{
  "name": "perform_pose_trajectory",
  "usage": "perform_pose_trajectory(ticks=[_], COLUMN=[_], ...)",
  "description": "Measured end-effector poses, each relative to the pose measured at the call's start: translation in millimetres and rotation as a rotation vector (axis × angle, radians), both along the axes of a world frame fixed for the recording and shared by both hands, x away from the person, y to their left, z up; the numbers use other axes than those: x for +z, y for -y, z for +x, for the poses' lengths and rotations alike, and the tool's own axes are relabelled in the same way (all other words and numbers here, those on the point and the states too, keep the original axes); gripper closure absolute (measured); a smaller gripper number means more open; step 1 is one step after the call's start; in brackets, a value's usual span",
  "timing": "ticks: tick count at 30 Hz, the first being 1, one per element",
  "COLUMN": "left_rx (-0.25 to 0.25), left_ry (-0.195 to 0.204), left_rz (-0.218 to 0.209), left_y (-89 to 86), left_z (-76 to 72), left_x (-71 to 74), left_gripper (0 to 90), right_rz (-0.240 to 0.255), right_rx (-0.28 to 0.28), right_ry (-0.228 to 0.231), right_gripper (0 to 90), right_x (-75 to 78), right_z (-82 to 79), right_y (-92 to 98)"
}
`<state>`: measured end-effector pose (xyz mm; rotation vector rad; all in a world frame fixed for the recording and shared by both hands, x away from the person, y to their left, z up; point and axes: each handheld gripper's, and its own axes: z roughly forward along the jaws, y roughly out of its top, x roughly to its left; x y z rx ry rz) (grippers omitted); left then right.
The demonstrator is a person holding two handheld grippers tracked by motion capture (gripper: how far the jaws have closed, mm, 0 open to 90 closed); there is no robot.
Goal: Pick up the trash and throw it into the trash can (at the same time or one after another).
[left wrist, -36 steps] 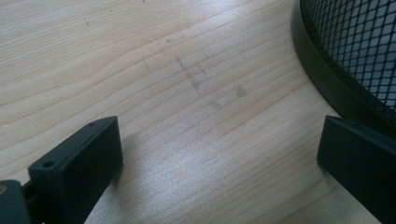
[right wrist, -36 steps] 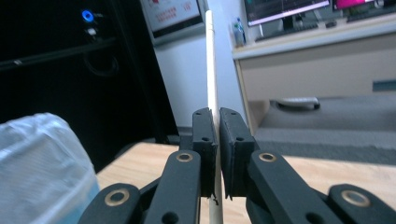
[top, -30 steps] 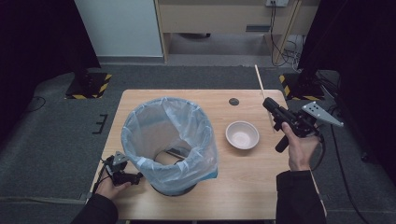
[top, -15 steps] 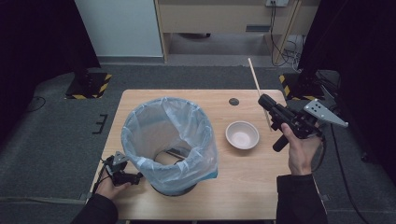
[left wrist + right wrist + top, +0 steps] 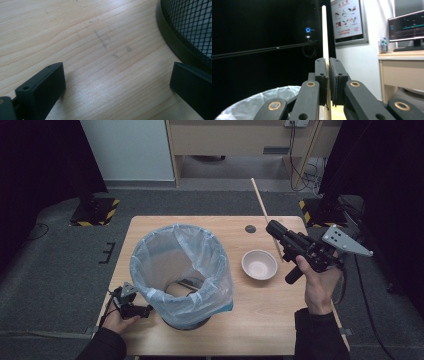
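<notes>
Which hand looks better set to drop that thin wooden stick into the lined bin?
The right, probably. The right gripper is shut on the wooden stick beside the bowl, above the table. The left gripper is open, low at the foot of the bin, holding nothing.

Dim room, dark edges, soft overhead light, perhaps slight blur.
</notes>
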<state>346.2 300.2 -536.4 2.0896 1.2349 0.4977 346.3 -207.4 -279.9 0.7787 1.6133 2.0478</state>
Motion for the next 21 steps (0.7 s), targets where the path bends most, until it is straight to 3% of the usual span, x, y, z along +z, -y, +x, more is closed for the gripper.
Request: perform_pose_trajectory(ticks=[8,21], left_rx=[0.0,0.0], left_ry=[0.0,0.0], left_rz=[0.0,0.0], left_y=[0.0,0.0], left_z=[0.0,0.0], left_x=[0.0,0.0], left_gripper=[0.0,0.0], right_rz=[-0.009,-0.026], right_rx=[0.047,0.137], right_ry=[0.021,0.014], right_gripper=[85.8,85.9], right_x=[14.3,19.1], right_z=[-1.7,6.5], right_y=[-20.5,-67.8])
